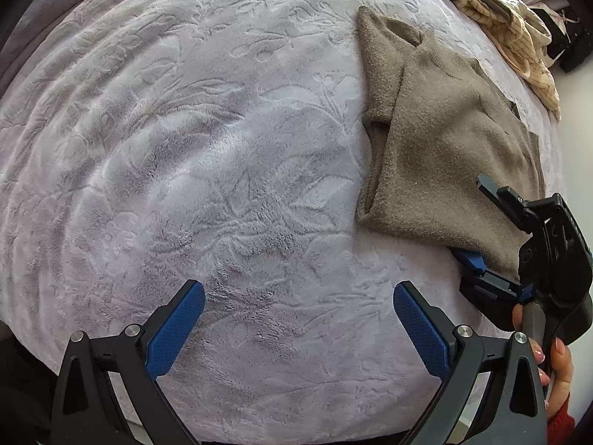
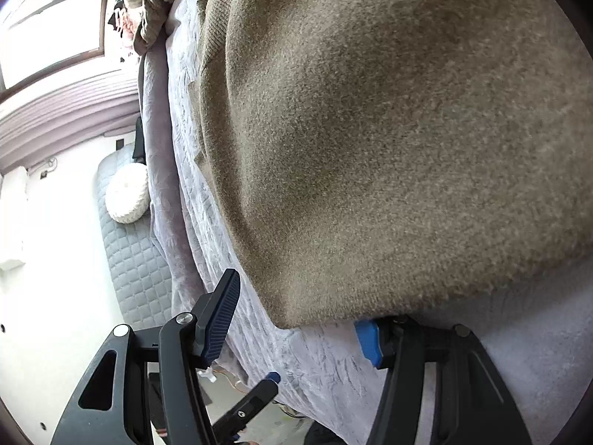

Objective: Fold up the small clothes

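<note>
Pale lilac plush bedspread (image 1: 222, 170) with an embossed leaf pattern fills nearly everything I see; a heap of other clothes (image 1: 515, 26) sits at its far edge by the window. On the bedspread's right side lies the brown knit garment (image 1: 444, 141), already partly doubled over, one flap lying across its left portion.

My left gripper (image 1: 298, 319) hangs over bare bedspread with its blue pads spread wide and nothing between them, well clear of the garment.

My right gripper (image 2: 300, 319) is at the garment's near corner. Its jaws stand apart; one blue finger (image 2: 367, 341) is tucked just under the hem while the other is raised off to the side, so the cloth is not pinched.

I judge the step to be taking hold of this near edge for the next fold. To do it well I would slide the lower finger further beneath so it catches every layer, close only once the hem sits squarely across the pads, then lift low and carry the edge straight over, bringing the left gripper in to pin the opposite side so the knit doesn't drag across the plush
</note>
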The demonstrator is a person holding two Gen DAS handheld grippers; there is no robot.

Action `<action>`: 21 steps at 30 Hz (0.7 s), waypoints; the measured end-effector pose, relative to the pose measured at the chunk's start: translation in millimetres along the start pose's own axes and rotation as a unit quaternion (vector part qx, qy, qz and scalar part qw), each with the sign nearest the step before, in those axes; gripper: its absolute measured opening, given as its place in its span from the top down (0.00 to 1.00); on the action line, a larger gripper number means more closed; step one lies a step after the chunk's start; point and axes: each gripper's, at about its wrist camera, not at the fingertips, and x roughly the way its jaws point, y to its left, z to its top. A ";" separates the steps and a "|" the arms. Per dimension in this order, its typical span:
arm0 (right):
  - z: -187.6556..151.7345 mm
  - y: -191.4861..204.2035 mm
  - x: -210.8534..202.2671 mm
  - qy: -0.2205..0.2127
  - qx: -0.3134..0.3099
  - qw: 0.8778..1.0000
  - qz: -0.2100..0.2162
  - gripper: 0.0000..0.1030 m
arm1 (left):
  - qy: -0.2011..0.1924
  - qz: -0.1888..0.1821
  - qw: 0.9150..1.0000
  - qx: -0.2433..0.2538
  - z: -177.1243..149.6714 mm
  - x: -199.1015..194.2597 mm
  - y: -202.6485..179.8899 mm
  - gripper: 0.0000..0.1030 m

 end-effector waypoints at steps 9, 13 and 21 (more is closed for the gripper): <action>5.7 -9.2 14.1 -0.005 0.060 0.997 0.038 0.45 | 0.010 -0.056 0.998 -0.017 6.4 0.9 5.5 0.01; 7.4 -13.8 14.8 0.006 0.071 0.996 0.049 0.91 | 0.015 -0.093 0.995 -0.034 13.1 1.9 7.1 0.01; 11.9 28.3 -11.4 0.023 -0.017 0.993 0.113 0.92 | 0.020 -0.206 0.978 -0.036 51.5 4.5 -6.8 0.01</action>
